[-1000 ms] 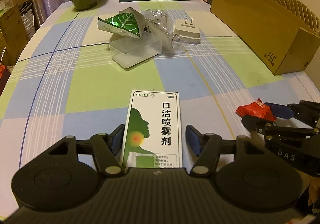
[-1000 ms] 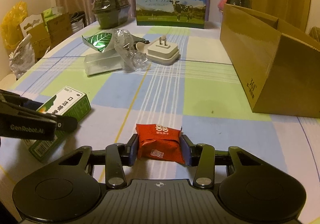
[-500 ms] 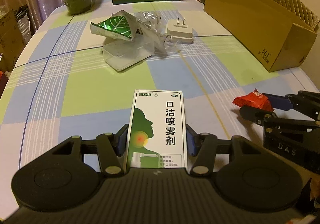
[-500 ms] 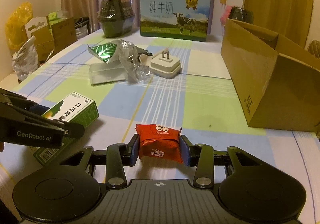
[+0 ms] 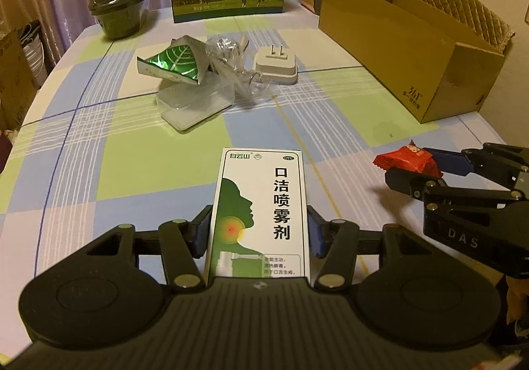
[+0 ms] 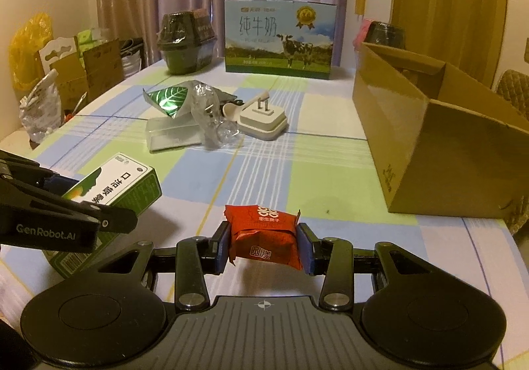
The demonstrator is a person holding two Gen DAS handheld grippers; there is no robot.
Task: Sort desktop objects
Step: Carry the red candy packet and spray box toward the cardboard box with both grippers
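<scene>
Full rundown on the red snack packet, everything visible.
The red snack packet is a small pillow-shaped pack in glossy, crinkly wrapper with white characters and a round logo on top and crimped, serrated ends. The right gripper has it clamped by its two sides between blue pads, jaws closed on it. It looks level and lifted off the checked tablecloth, with a shadow below it. Nothing else touches it. From the left wrist view it sits right of the medicine box.

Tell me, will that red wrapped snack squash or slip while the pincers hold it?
The red snack packet is probably soft: its foil wrapper looks creased where the right gripper pinches its sides. It likely weighs little, as it hangs above the table without sagging. The crinkled wrapper may slide somewhat, though the blue pads look grippy.
</scene>
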